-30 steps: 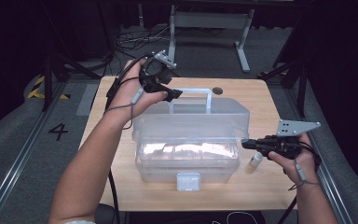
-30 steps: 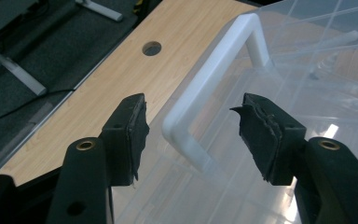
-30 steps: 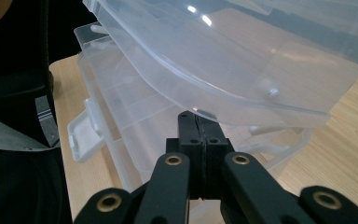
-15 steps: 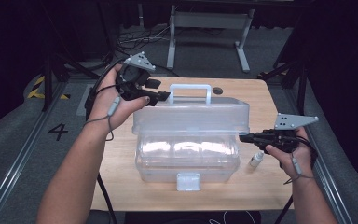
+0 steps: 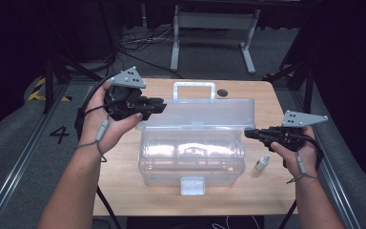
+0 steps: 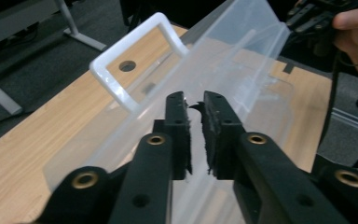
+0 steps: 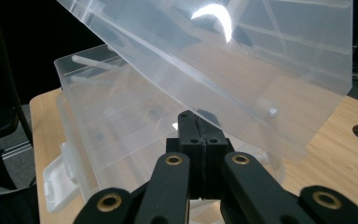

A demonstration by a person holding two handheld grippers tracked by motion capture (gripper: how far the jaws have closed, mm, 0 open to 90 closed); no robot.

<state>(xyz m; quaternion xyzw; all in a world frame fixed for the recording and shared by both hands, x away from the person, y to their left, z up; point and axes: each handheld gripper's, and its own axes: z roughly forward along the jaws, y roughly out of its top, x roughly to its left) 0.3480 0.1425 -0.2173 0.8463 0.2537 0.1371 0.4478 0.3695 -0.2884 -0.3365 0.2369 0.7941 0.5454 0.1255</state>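
Note:
A clear plastic box sits mid-table with its lid tilted up and a white handle at the lid's far edge. My left gripper hovers by the lid's upper left corner. Its jaws have just been closing and now leave only a thin slit, with nothing pinched between them; the lid and handle lie just beyond. My right gripper is shut, its tips at the lid's lower right corner. From this gripper, the lid slants overhead, above the box.
A small white bottle lies on the wooden table right of the box, near my right hand. A white latch hangs on the box's front. A round hole sits near the table's far edge. A metal stand is on the floor behind.
My left gripper has drawn back to the left from the handle and its jaws have closed. The lid now stands tilted further up. The right gripper has barely moved.

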